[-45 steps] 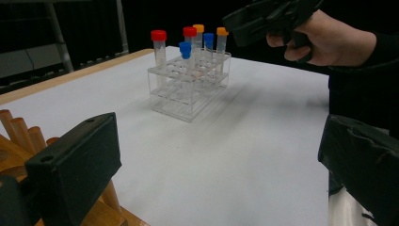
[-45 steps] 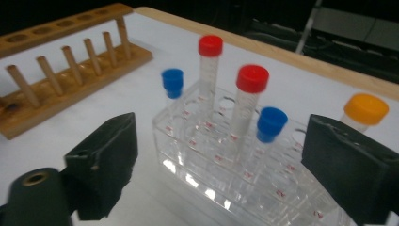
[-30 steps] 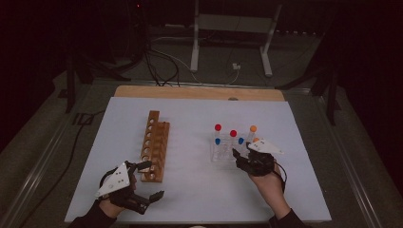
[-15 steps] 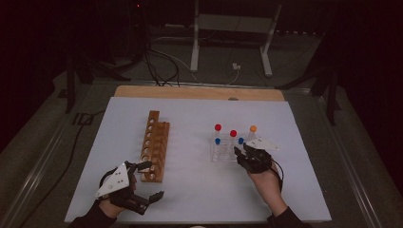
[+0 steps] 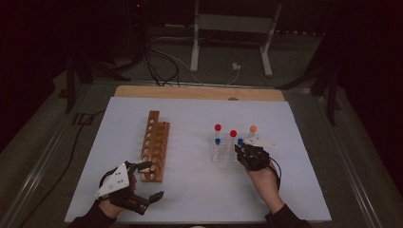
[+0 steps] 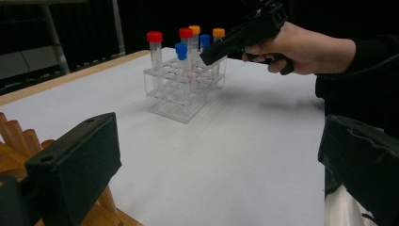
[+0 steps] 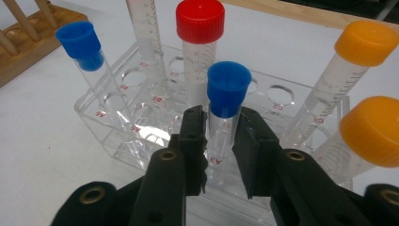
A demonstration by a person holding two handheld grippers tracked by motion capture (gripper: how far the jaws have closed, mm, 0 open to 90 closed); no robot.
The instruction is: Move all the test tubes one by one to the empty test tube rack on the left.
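Observation:
A clear tube rack [image 5: 223,154] stands right of centre on the white mat and holds several capped tubes, red, blue and orange. My right gripper [image 7: 221,141] reaches into its near side. Its jaws have just been closing and now press on both sides of a blue-capped tube [image 7: 228,89] that stands upright in the rack. From above, the right gripper [image 5: 242,149] sits at the rack's near right corner. My left gripper [image 5: 153,180] rests open with nothing between its jaws, by the near end of a wooden rack [image 5: 154,145].
A red-capped tube [image 7: 200,28] stands just behind the gripped one, two orange-capped tubes [image 7: 364,42] to its right and another blue-capped tube [image 7: 80,42] to its left. A wooden board [image 5: 199,92] lines the mat's far edge. Cables and a stand lie beyond.
The right gripper has edged forward to the clear rack, where it stands at the blue-capped tube. The left hand has stayed where it was.

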